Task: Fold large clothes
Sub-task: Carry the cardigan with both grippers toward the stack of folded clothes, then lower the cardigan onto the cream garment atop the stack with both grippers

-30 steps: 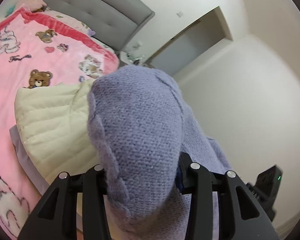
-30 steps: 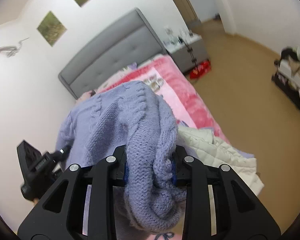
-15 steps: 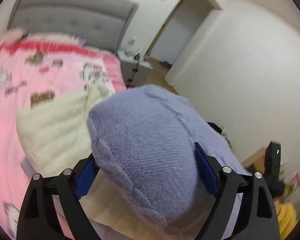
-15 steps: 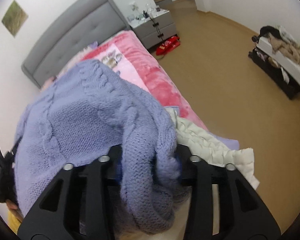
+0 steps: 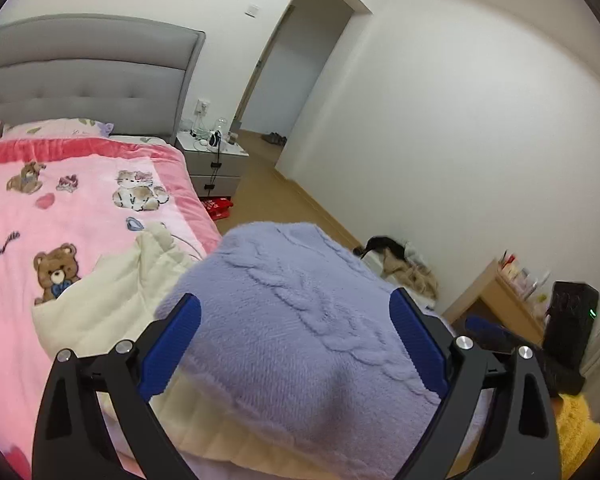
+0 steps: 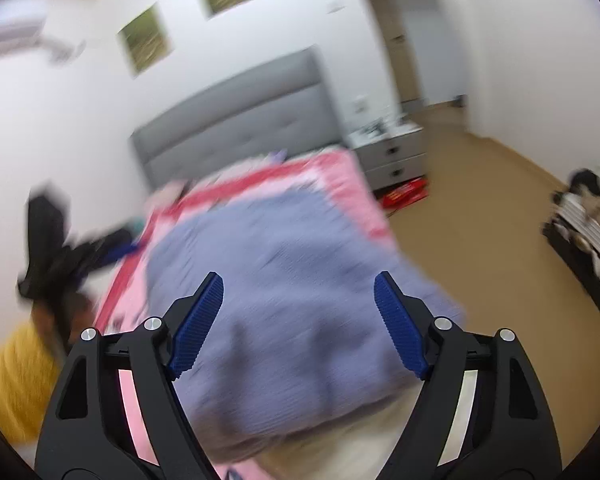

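A lavender cable-knit sweater [image 5: 300, 320] lies in a mound on a cream quilted garment [image 5: 112, 288] on the pink bed. My left gripper [image 5: 296, 336] is open, its blue pads standing either side of the sweater without pinching it. In the right wrist view the sweater [image 6: 284, 280] is blurred by motion and spreads over the bed. My right gripper [image 6: 300, 320] is open and empty above it. The other gripper [image 6: 60, 248] shows as a dark blur at the left.
The pink cartoon blanket [image 5: 60, 208] covers the bed, with a grey headboard [image 5: 80, 76] behind. A white nightstand [image 5: 214, 164] stands beside it. A clothes pile [image 5: 404, 268] and a wooden shelf [image 5: 496, 304] sit by the right wall. A yellow garment [image 6: 12, 384] lies low left.
Both grippers opened and let go of the sweater, which dropped onto the bed over the cream garment. The right view is swinging and blurred.
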`<state>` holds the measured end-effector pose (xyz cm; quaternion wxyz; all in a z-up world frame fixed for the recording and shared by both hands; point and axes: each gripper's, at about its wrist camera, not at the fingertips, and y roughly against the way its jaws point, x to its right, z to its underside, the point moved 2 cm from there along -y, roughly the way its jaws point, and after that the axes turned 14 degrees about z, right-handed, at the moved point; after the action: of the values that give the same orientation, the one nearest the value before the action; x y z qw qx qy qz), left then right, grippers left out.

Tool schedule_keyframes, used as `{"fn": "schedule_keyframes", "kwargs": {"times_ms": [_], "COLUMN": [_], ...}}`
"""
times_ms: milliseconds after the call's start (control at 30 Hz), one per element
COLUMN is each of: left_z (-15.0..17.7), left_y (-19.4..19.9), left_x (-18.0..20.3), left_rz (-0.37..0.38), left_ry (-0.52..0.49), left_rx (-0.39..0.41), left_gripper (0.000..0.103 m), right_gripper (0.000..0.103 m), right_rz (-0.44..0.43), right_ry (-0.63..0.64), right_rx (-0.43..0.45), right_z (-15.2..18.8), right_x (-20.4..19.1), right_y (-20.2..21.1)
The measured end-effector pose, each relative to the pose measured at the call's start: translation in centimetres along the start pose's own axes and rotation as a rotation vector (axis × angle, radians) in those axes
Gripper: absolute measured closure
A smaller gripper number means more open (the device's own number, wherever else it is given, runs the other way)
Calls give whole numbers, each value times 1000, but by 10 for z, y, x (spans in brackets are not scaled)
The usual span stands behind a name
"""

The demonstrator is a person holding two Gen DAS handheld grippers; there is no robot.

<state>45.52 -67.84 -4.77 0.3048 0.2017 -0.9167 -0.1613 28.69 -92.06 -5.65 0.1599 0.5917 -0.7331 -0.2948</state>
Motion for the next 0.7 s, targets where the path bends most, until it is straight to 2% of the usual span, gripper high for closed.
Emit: {"fn": "schedule_keyframes", "kwargs": {"times_ms": [67,133,167,300,367,433,500,533,567,600,667,700], "left_z": [4,13,18,27,34,35,32,32,31,30,30,27], "left_y": [-22,-38,-38,-41,-40,-37,-35,-35,-32,-31,-19,-14], "left_x": [-12,-28,-33,-64,-67,-68,-69,-71,-70,-71,-60,-56], "left_rz": [-44,-111,-111,-81,-90,-95,-109,-120,-132,-138,-132,-111], "left_ry": [16,28,30,149,138,117,113,113,112,107,84,73], "left_rx": [-96,-174,-183,-219,-238,-229,-220,-217,-209,-200,-154,-127], "left_gripper": [10,10,10,9,9,9,9,9,9,9,9,10], "right_gripper": [29,26,25,22,21,19,22,22,22,21,35,45], "right_rz": [17,-24,-35,-12,-27,-98,-129,-105,-74,0,52,41], "right_ry": [33,-13,-33,-14,-69,-162,-226,-265,-278,-283,-271,-270], "right_rx": [-8,-41,-67,-120,-149,-124,-46,35,68,90,36,-11], "right_z": [9,12,14,28,32,29,26,21,20,16,14,14], "right_x": [-12,-10,-9,-18,-19,-14,-7,4,14,27,44,51], "right_y": [-11,-21,-28,-48,-52,-40,-19,-2,6,14,9,1]}}
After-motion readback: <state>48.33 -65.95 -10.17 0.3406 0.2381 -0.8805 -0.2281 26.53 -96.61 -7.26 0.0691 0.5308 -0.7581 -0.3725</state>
